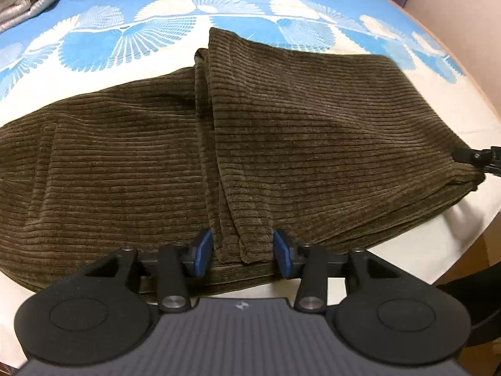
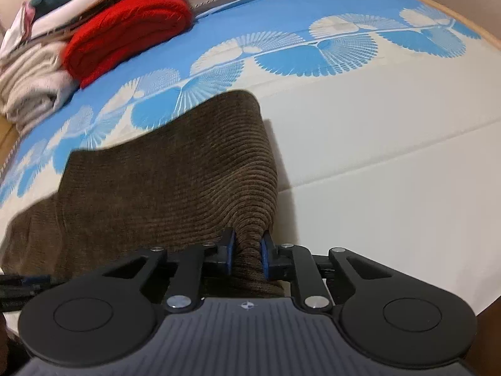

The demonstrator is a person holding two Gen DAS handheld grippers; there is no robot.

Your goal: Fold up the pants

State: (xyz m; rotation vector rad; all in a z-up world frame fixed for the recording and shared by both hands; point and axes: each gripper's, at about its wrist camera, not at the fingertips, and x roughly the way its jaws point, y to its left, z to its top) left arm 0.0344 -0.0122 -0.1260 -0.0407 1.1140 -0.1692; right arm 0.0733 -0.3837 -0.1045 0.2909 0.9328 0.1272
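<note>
left wrist view: the brown corduroy pants (image 1: 281,131) lie on a white and blue patterned sheet (image 1: 131,47), one part folded back over the rest. the left gripper (image 1: 241,252) stands partly open around a hem corner. the right gripper (image 2: 247,253) pinches a bunch of pants fabric. a red sweater (image 2: 125,37) sits far back.

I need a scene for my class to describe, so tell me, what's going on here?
A person is folding brown corduroy pants on a blue-and-white patterned cover, using handheld tongs. The right tongs are clamped on a bunched edge of the fabric. The left tongs sit around a folded hem, pads apart, apparently not squeezing. One part is already doubled over. Folded clothes, including a red sweater, are stacked at the far side.
</note>
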